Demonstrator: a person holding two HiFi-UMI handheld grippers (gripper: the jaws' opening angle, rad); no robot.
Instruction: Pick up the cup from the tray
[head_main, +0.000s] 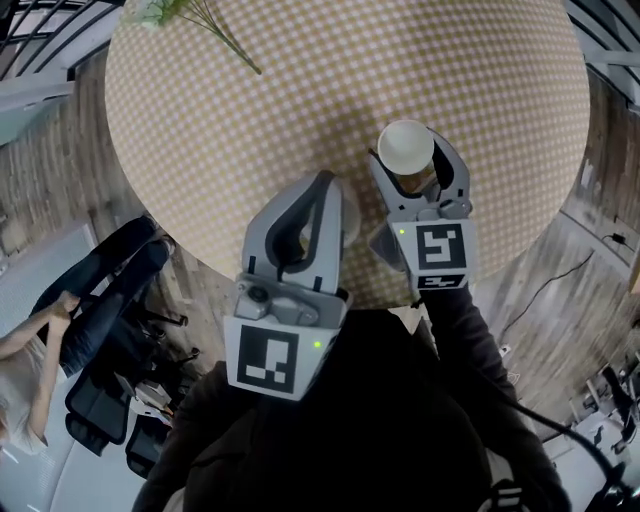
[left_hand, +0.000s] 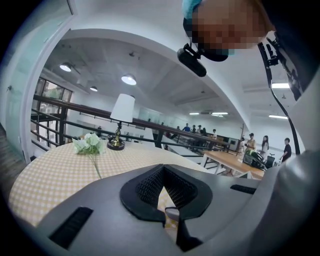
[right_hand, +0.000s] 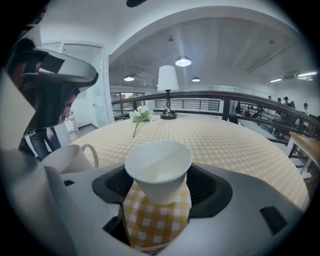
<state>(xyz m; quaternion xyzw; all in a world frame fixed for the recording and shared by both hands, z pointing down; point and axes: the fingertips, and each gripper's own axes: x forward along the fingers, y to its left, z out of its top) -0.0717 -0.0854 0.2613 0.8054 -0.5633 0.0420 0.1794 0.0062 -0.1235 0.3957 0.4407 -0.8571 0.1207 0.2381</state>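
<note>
The right claw (head_main: 410, 165) is clamped on the white paper cup (head_main: 405, 147), which sits upright between its two grey jaws at the centre right of the head view, above the round table (head_main: 300, 90) covered in a yellow-and-white checked cloth. In the right gripper view the cup (right_hand: 158, 167) fills the lower middle of the frame, its open mouth facing up and the checked cloth showing beneath it. The left claw (head_main: 322, 190) is at the lower centre of the head view with its jaws together and nothing between them. A white ceramic mug with a handle (right_hand: 70, 157) shows at the left edge of the right gripper view. A green sprig with pale flowers (head_main: 200, 15) lies at the upper left of the table, and a white-shaded lamp (right_hand: 168, 82) stands on its far side
</note>
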